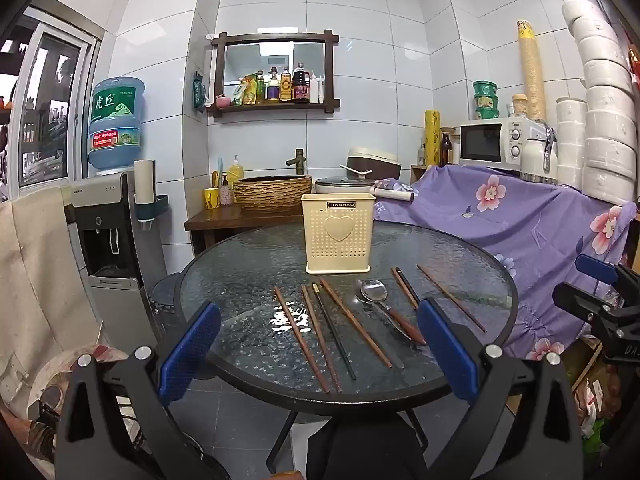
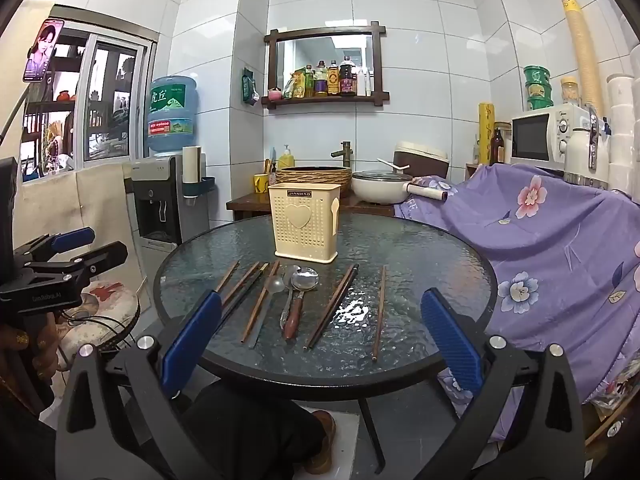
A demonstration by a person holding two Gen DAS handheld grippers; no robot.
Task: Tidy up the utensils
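The round glass desk (image 1: pixel 248 264) carries everything. Toward its far edge stands the cream holder (image 1: pixel 338 233), upright, and nothing shows above its rim, so by my judgement the sorting has not begun. Both tools hang short of the near edge: the left tool (image 1: pixel 318 354) and the right tool (image 2: pixel 320 344) each have their blue pads spread wide, with nothing between them. Between holder and near edge lie the loose utensils: two spoons (image 2: pixel 298 296) side by side at the middle, and the chopsticks (image 1: pixel 320 332) fanned out on either side, one chopstick (image 2: pixel 379 312) alone toward the right edge. All of them remain to be put in the holder.
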